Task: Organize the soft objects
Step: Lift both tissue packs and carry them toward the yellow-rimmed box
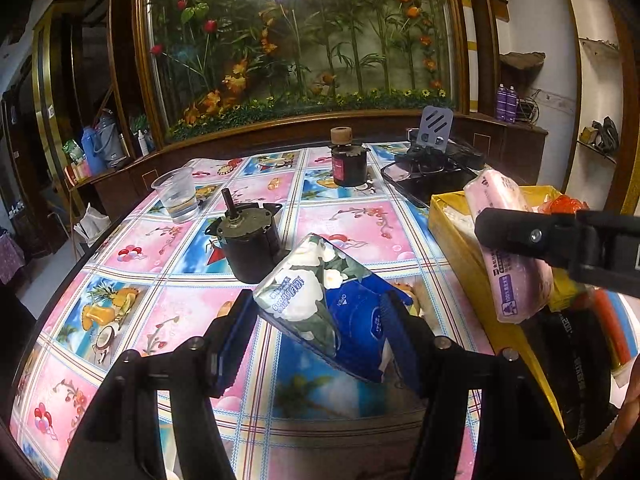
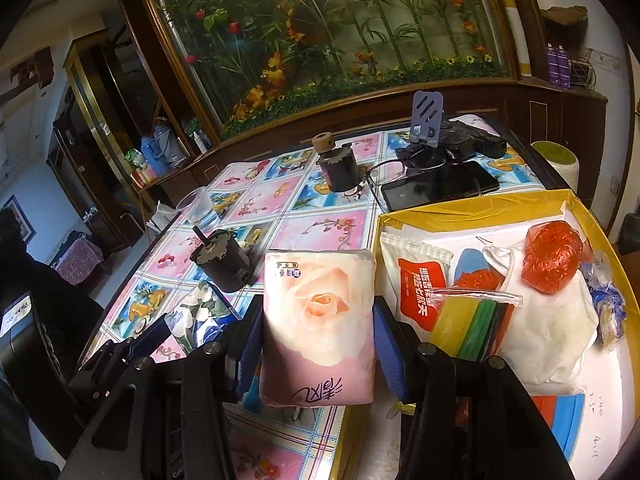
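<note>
Left gripper [image 1: 320, 320] clamps blue floral tissue pack [image 1: 320, 300], "OPEN" printed, above tablecloth [image 1: 160, 312]. Right gripper [image 2: 318, 332] clamps pink rose tissue pack [image 2: 318, 320], Chinese script, beside yellow box [image 2: 480, 204]. Other writing illegible.

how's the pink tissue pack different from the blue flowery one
The pink tissue pack shows one large peach rose; the blue tissue pack shows white flowers on blue. The pink one sits in the right tongs at the yellow box's edge; the blue one sits tilted in the left tongs above the table. Both are soft plastic-wrapped packs.
</note>
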Demonstrator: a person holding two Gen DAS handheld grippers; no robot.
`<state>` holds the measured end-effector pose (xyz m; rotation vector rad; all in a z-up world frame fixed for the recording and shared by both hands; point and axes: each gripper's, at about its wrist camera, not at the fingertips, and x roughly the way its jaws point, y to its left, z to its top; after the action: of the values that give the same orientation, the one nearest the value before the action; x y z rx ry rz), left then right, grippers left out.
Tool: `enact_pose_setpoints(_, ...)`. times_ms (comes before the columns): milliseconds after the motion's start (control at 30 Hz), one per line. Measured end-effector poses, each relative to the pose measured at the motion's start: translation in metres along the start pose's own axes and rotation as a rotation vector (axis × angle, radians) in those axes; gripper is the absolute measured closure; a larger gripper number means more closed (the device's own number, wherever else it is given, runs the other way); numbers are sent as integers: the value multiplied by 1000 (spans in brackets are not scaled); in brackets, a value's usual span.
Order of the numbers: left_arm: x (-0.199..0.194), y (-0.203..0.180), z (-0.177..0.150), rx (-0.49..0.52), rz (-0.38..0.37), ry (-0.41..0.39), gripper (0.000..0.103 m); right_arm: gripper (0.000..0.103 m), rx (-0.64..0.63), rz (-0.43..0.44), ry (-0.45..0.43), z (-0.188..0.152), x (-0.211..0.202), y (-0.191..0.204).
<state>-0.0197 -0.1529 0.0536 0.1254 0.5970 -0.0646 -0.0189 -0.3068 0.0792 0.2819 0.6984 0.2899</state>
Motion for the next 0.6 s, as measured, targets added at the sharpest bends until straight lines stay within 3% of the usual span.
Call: enact_pose_setpoints(600,-4,4,2,-9,7,-16,40,47,-9,6,4,-1,1,1)
